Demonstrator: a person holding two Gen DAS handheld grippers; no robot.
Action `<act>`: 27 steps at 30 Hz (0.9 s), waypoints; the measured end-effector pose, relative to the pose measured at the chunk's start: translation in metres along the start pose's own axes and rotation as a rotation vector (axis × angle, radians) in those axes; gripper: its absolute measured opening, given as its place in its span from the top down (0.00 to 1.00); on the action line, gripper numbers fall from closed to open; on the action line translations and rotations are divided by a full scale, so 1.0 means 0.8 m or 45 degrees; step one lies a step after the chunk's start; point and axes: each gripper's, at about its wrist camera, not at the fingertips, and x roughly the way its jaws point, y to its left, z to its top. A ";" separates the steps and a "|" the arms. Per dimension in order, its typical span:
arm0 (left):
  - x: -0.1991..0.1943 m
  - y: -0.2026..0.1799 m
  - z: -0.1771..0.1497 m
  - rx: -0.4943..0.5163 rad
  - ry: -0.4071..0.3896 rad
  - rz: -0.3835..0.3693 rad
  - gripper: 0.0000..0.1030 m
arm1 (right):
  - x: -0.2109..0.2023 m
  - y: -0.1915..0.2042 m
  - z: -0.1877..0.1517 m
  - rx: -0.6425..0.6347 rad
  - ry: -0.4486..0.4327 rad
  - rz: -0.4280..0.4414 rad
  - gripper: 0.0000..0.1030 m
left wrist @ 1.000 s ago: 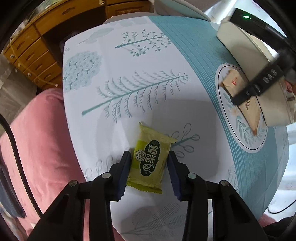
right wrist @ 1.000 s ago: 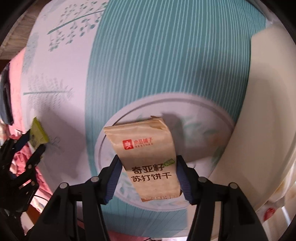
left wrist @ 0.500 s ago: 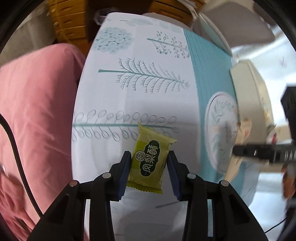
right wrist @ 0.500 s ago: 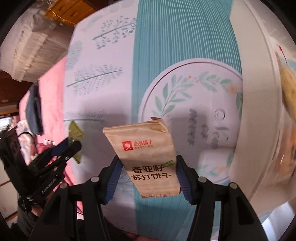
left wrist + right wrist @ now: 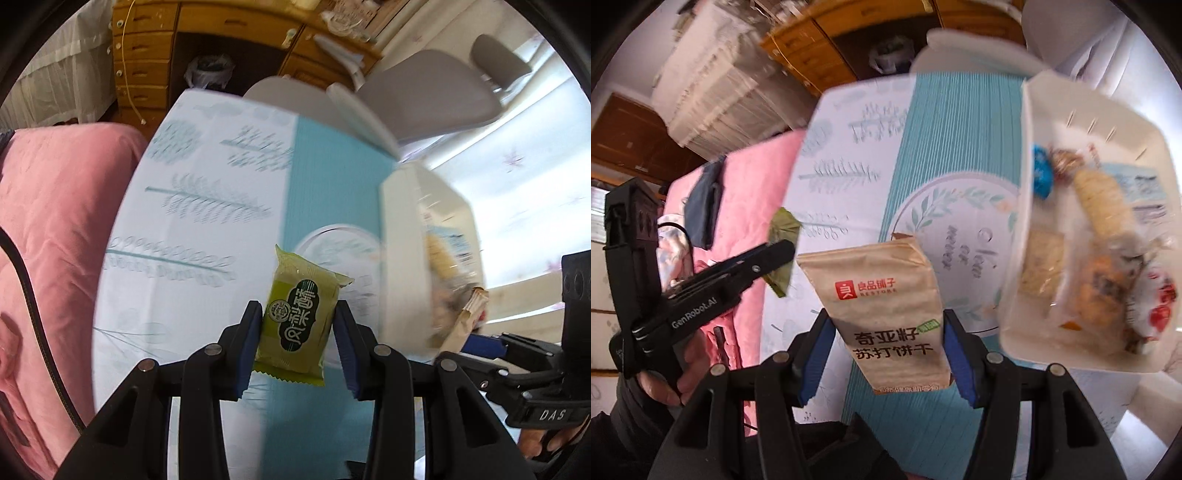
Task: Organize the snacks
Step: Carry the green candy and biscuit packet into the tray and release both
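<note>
White bin (image 5: 1027,155) stood at the table's (image 5: 207,295) edge; left gripper (image 5: 298,350) clamped a green packet (image 5: 301,321), right gripper (image 5: 886,354) a tan packet (image 5: 886,310) (both aloft).

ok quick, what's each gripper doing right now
Left gripper: shut on the green snack packet.
Right gripper: shut on the tan cracker packet.

A pink blanket (image 5: 55,221) lay left of the table, with a dark garment (image 5: 703,206) on it. Wooden drawers (image 5: 144,70) stood far behind, and a grey chair (image 5: 428,99) sat at the table's far right.
</note>
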 end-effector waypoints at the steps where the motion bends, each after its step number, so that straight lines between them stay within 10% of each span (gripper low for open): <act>1: -0.006 -0.015 -0.002 0.001 -0.024 -0.013 0.63 | -0.008 -0.002 0.000 -0.011 -0.020 0.005 0.43; 13: -0.019 -0.164 0.001 0.118 -0.126 -0.117 0.63 | -0.092 -0.081 -0.014 -0.018 -0.241 -0.127 0.43; 27: 0.053 -0.298 0.011 0.321 -0.015 -0.165 0.63 | -0.101 -0.216 -0.018 0.232 -0.221 -0.162 0.42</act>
